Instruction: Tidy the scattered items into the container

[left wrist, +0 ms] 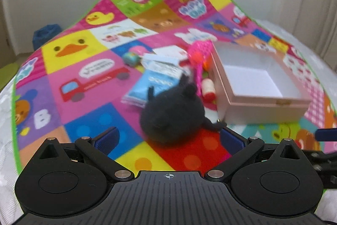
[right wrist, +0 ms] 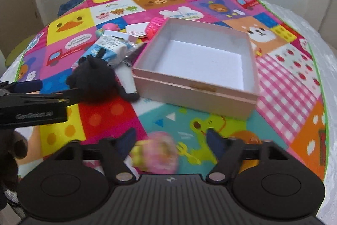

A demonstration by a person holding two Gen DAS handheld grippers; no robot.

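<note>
Our left gripper (left wrist: pixel 168 136) stands wide open with the black plush toy (left wrist: pixel 172 113) sitting just ahead of the gap between its blue pads (left wrist: pixel 107 137), neither pad touching it. We judge the toy soft, light and springy: it should squash under the pads rather than slip, so we would close across the round body, not on the thin tail at its right (that would let it dangle and swing).

Our right gripper (right wrist: pixel 169 143) has its jaws well apart too, and between them lies a blurred pink and yellow object (right wrist: pixel 155 153), low and close to the palm; the pads seem clear of it, and we cannot tell what it is or whether it rests on the play mat (right wrist: pixel 290 81).

The pink box (right wrist: pixel 200 96), open and bare inside, sits ahead of the right jaws and to the right of the left ones. It looks like stiff card, light enough to slide if nudged.

Beyond the plush, ahead of the left jaws, wait a blue packet (left wrist: pixel 151 81) (crinkly, likely slippery, best taken by an edge), a pink mesh item (left wrist: pixel 200 52) and a small spool (left wrist: pixel 207 89).
</note>
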